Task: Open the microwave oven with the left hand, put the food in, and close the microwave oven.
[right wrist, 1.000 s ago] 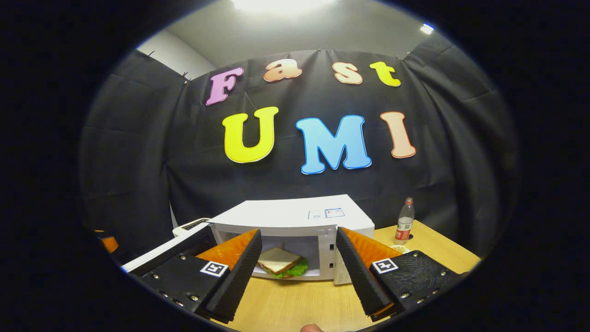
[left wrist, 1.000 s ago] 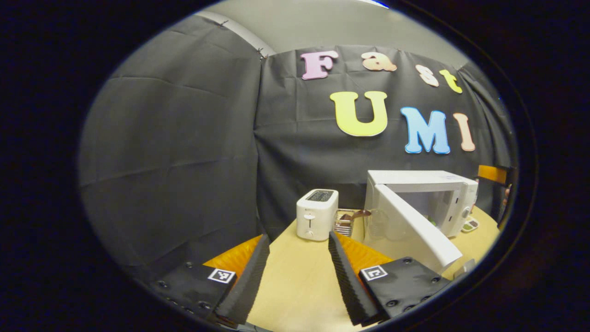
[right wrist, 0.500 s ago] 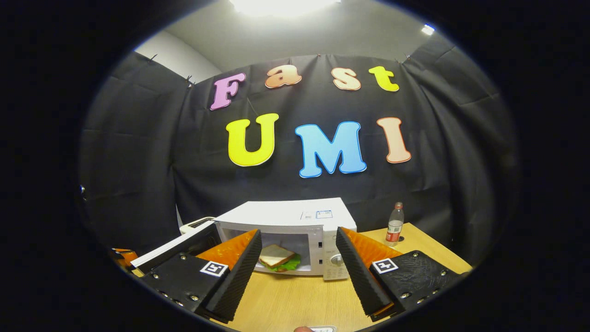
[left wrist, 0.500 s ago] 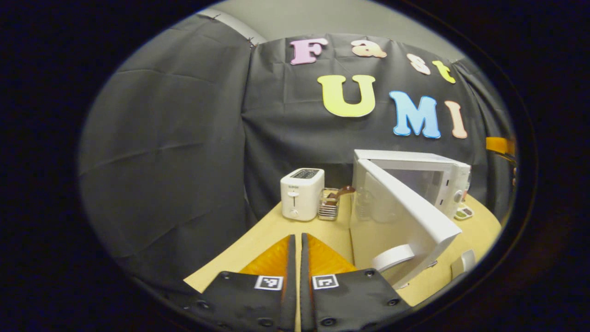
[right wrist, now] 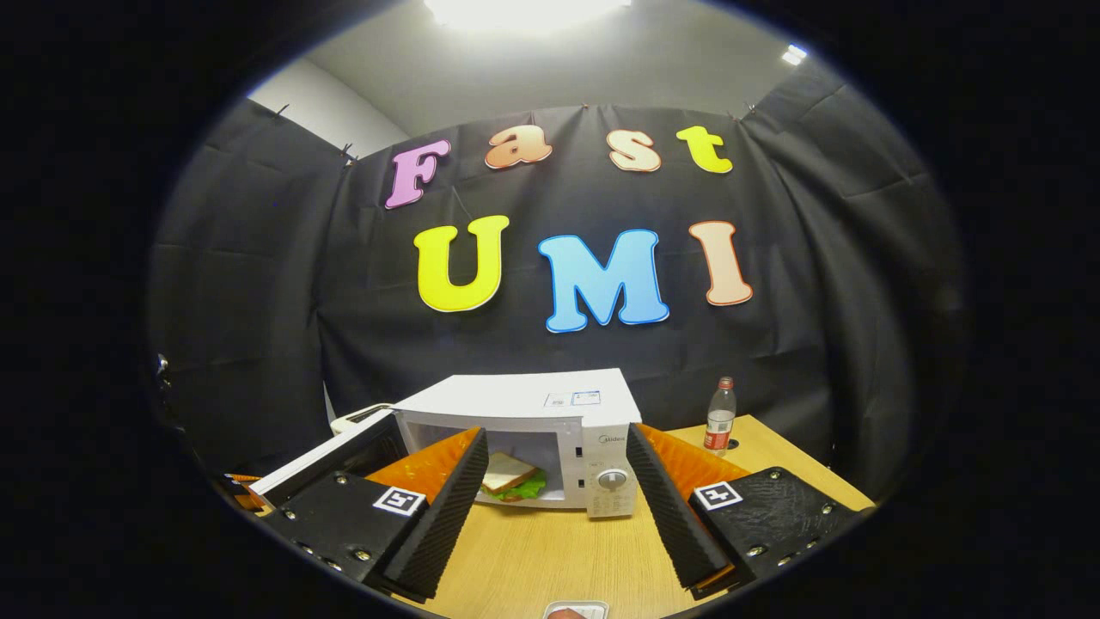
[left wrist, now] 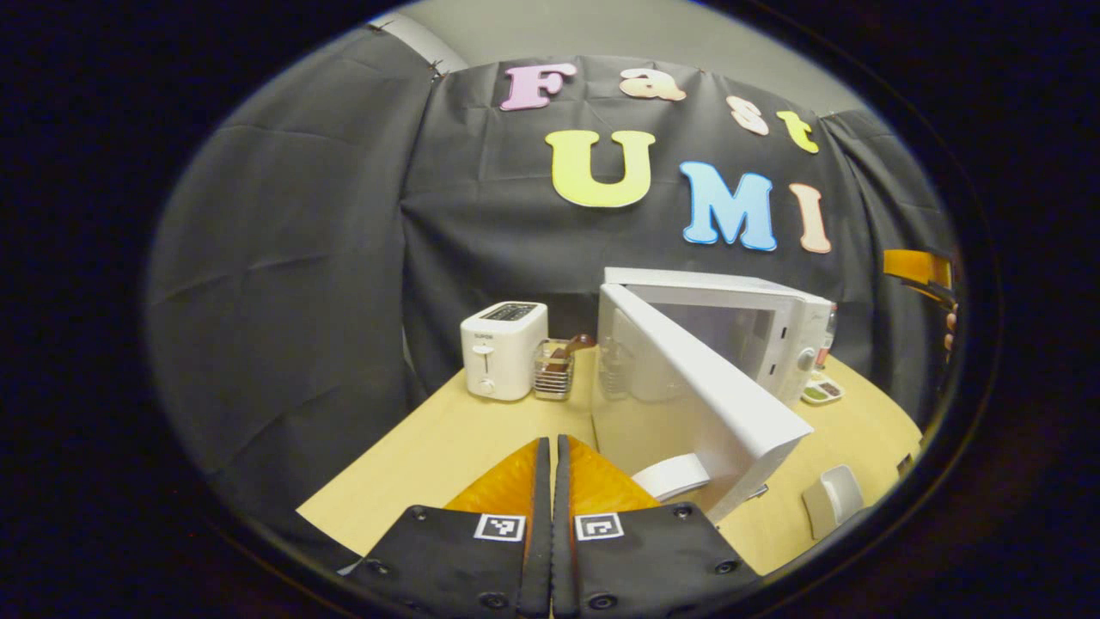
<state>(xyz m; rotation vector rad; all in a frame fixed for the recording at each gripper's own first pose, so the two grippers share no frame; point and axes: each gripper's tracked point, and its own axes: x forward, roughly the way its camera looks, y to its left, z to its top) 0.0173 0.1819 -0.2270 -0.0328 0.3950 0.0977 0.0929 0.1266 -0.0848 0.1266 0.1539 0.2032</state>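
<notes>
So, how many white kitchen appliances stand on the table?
2. The toaster stands at the table's far left by the cloth wall. The microwave oven stands to its right, door open, a sandwich inside. Others may be hidden behind the door.

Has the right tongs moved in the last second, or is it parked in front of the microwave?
Yes. The right tongs has backed away: the microwave and the sandwich inside it look smaller and farther off in the right gripper view, tongs open throughout.
</notes>
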